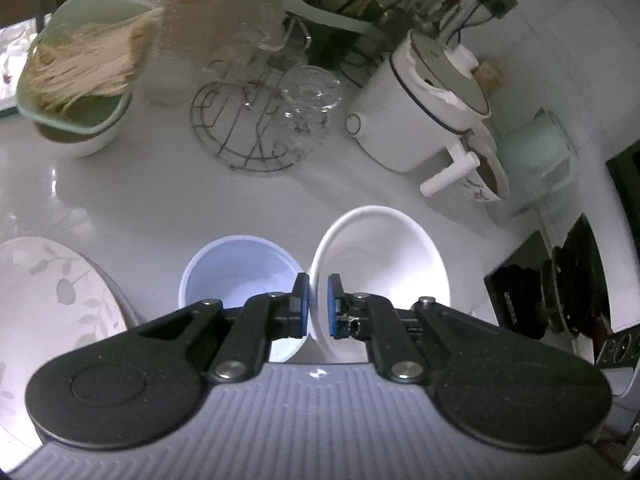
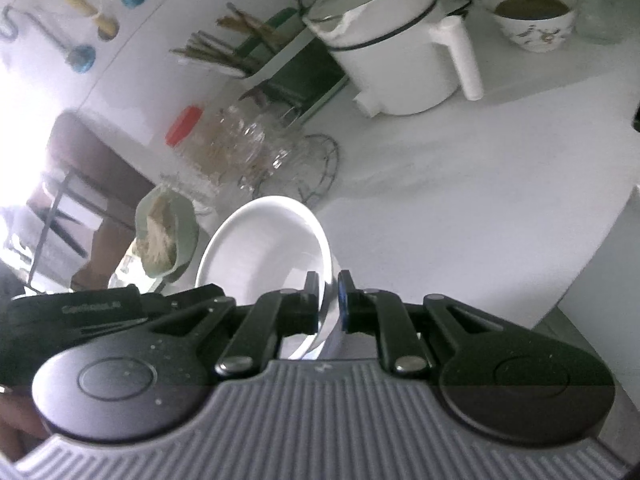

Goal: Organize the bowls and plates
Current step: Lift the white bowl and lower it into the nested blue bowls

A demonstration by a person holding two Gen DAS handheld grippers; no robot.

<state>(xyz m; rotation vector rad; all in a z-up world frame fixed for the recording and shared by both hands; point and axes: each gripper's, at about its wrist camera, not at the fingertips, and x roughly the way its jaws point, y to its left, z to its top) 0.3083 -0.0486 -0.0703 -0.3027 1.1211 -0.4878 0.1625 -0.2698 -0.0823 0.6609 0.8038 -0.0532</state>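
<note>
My left gripper (image 1: pixel 318 306) is shut on the rim of a white bowl (image 1: pixel 384 264), held tilted above the counter. A pale blue bowl (image 1: pixel 240 268) sits just left of it. A white plate with a leaf pattern (image 1: pixel 52 300) lies at the far left. My right gripper (image 2: pixel 329 300) is shut on the rim of another white bowl (image 2: pixel 268 240), tilted with its inside facing the camera. The left gripper's black body (image 2: pixel 80 312) shows at the left of the right wrist view.
On the white counter (image 1: pixel 160 192) stand a green bowl of noodles (image 1: pixel 80 68), a wire trivet (image 1: pixel 244 128), glassware (image 1: pixel 308 96), a red-capped jar (image 1: pixel 196 20), a white electric pot (image 1: pixel 424 112), and a patterned bowl with brown contents (image 2: pixel 534 14). Counter edge at right (image 2: pixel 600 240).
</note>
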